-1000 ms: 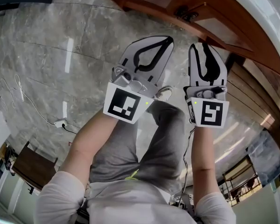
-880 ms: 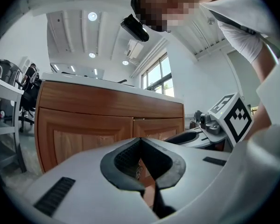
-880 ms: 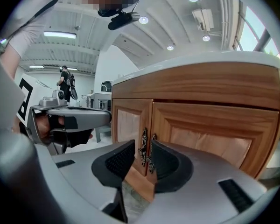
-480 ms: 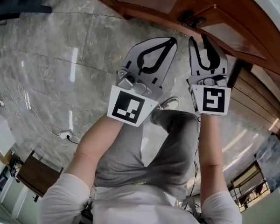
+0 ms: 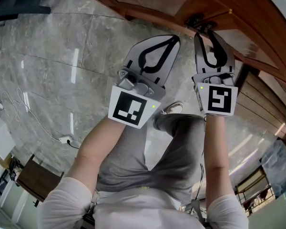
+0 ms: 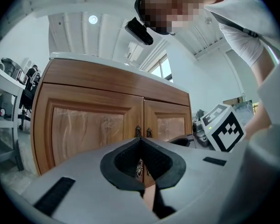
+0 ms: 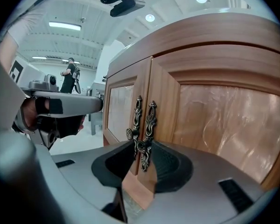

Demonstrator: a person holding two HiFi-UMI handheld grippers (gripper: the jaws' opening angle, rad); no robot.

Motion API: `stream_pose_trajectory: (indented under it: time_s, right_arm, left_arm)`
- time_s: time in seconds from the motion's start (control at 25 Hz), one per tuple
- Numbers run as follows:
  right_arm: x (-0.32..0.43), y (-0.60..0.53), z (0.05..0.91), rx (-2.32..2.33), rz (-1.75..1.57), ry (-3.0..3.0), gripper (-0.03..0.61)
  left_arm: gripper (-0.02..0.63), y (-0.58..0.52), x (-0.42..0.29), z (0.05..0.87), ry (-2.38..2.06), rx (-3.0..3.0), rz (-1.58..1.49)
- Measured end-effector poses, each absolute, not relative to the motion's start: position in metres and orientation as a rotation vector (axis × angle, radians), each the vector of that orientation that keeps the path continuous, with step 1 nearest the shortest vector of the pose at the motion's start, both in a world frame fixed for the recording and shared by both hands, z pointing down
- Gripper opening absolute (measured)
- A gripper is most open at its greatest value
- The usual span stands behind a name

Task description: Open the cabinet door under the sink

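Observation:
The wooden under-sink cabinet (image 5: 155,1) has two doors with ornate dark metal handles (image 5: 196,20) at the centre seam. In the right gripper view, my right gripper (image 7: 141,146) is open. Its tips sit either side of the round knob (image 7: 141,147) of the right door's handle (image 7: 150,120), while the left door's handle (image 7: 137,115) stands just beside. In the head view, my right gripper (image 5: 203,32) reaches the handles. My left gripper (image 5: 173,40) is shut and empty, hanging short of the doors (image 6: 98,125). Both doors look closed.
Grey marble floor (image 5: 62,46) lies below, with a white cable and plug (image 5: 62,139) at the left. The person's legs and one shoe (image 5: 170,108) are under the grippers. A white countertop (image 6: 107,62) overhangs the cabinet. A shelf with items (image 6: 2,78) stands far left.
My right gripper has moved forward to the door handles, and its tips have parted compared with one second ago. The left gripper has stayed nearly still, shut.

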State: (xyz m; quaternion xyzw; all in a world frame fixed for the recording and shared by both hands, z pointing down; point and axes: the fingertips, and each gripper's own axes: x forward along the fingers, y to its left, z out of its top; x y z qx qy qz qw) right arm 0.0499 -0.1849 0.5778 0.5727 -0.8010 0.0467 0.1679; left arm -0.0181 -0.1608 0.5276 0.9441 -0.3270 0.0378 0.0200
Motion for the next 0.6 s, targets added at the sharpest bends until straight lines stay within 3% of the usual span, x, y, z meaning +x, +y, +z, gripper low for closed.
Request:
stream_pose_trajectory:
  time_s: [0.6]
  right_arm:
    - [0.05,-0.191,0.58,1.624,0.136,-2.282,0.08]
  left_arm:
    - [0.011,-0.166,-0.012,0.543,-1.005,2.896,0.138]
